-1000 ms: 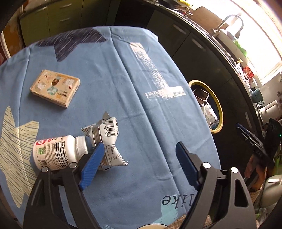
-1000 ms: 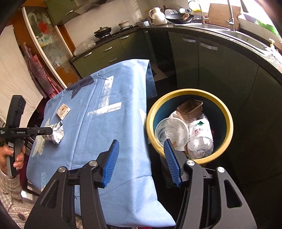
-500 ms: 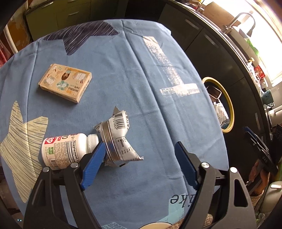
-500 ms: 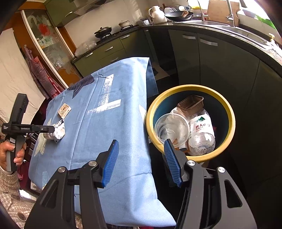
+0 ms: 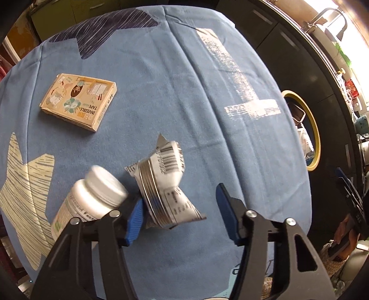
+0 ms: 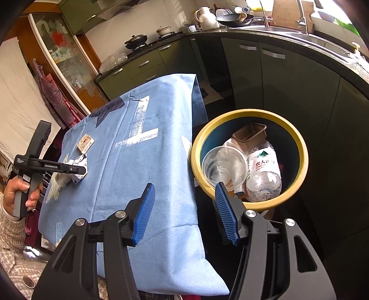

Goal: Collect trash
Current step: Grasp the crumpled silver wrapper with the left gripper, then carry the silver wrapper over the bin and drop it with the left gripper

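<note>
Over the crumpled wrapper [image 5: 165,184], steeply downward left gripper [image 5: 180,215], jaws closing.

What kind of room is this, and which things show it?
Most likely a home kitchen: a stove with a black pan, a sink with a tap set in a counter over green cabinets, and a table under a blue cloth.

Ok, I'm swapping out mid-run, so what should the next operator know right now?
Left tongs: closing around the crumpled silver wrapper, not yet clamped; the white pill bottle leans against the left finger.
Right tongs: open, empty, hanging between table edge and yellow-rimmed bin.
Done: bin already holds a water bottle, a clear cup and a brown tray.
Left: wrapper, pill bottle and tape box on the blue cloth.
</note>
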Available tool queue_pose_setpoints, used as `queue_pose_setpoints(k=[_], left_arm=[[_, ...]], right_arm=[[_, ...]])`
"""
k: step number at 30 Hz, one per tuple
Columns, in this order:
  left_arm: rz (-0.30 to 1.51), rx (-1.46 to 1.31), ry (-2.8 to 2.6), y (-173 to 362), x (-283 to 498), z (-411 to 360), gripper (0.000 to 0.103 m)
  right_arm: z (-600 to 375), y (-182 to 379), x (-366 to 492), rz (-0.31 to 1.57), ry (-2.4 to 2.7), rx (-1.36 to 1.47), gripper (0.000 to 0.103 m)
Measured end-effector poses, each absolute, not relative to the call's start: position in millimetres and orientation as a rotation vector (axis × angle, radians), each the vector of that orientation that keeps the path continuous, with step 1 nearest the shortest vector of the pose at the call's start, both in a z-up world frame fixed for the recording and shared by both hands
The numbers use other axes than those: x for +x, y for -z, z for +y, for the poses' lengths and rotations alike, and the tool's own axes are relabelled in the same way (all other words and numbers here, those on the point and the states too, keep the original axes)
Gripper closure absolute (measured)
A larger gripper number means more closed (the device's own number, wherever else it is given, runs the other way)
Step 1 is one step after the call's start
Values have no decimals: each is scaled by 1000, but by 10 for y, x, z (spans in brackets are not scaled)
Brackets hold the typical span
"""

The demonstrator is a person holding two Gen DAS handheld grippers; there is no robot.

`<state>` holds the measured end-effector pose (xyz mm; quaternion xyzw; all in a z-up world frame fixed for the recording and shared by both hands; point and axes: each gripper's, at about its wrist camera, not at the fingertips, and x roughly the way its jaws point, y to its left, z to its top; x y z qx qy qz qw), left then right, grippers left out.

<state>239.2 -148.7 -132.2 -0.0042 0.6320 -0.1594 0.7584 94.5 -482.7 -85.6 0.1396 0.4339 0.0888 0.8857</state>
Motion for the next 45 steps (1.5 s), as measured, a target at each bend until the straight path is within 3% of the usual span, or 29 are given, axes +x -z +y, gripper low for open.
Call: queue_pose_setpoints(k=[2,7,20,27,34,36,38,45], left_arm=[[1381,-14,348,1359,2415,-1473,65],[1363,32,378,1329,2353,-1543,75],[1241,162,616,764,2117,-2480,75],[1118,245,805,502,2212,-3666,74],[1087,335,859,809,2554,-4834,74],[1093,355,839,932,2629,-5025,67],[1100,365,820,1038,2688,-5141,48],[1095,303,850,975,2674,-5073,48]], right_arm=[[-4844,861,942,902,-182,295,49],[-4863,881,925,905,-178,306,48],[-5111,775,710,848,-104,342,48],[-5465,722,426,821,-2,380,48],[-5714,739,152,814,49,415,48],[-5770,755,100,814,57,423,48],[-5809,769,59,816,64,429,48],[-5849,791,23,814,58,442,48]])
